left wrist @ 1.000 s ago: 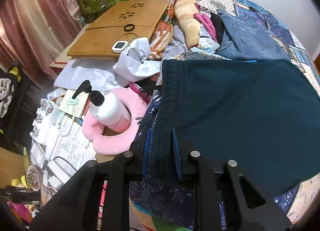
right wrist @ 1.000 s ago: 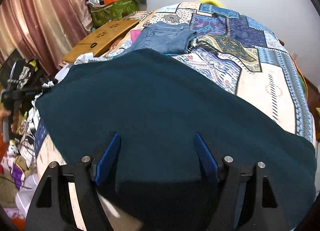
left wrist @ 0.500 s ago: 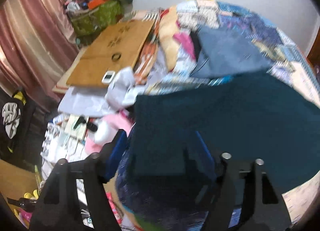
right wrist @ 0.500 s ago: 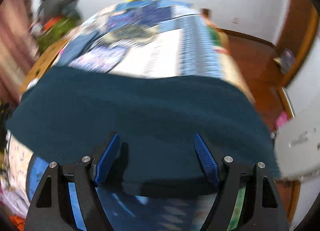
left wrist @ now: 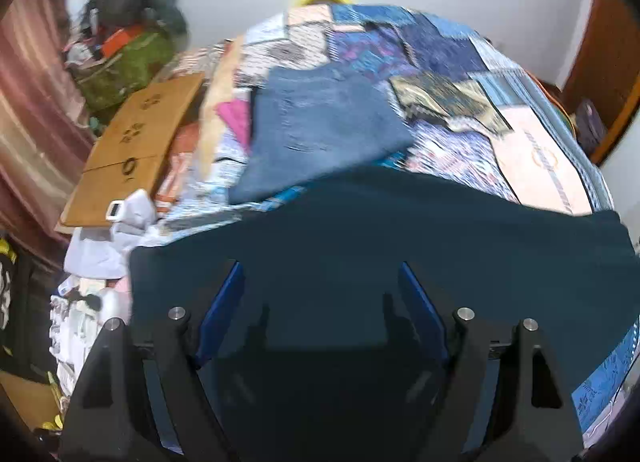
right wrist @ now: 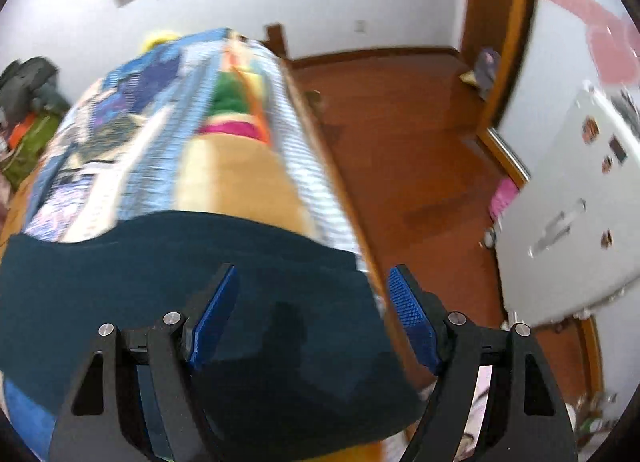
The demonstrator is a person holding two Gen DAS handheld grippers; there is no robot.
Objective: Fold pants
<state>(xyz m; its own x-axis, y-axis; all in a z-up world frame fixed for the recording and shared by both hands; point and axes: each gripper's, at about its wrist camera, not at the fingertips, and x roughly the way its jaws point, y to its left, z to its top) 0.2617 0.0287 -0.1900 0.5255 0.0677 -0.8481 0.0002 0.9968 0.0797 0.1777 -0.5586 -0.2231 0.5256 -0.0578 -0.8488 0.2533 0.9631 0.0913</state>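
Observation:
Dark teal pants (left wrist: 380,234) lie flat across the near part of the patchwork bed cover (left wrist: 528,150). My left gripper (left wrist: 320,302) is open and empty, hovering over the pants' left part. In the right wrist view the pants (right wrist: 140,270) reach to the bed's right edge. My right gripper (right wrist: 312,306) is open and empty over the pants' right end, its right finger (right wrist: 408,314) out past the cloth above the floor.
Folded blue jeans (left wrist: 320,122) lie on the bed behind the pants. A wooden lap desk (left wrist: 136,142) and clutter sit to the left. A wooden floor (right wrist: 420,150), a door frame (right wrist: 500,22) and a white appliance (right wrist: 568,214) are to the right.
My left gripper has let go of the pants' left edge, opened, and moved right over them. My right gripper has swung right to the pants' right end at the bed's edge.

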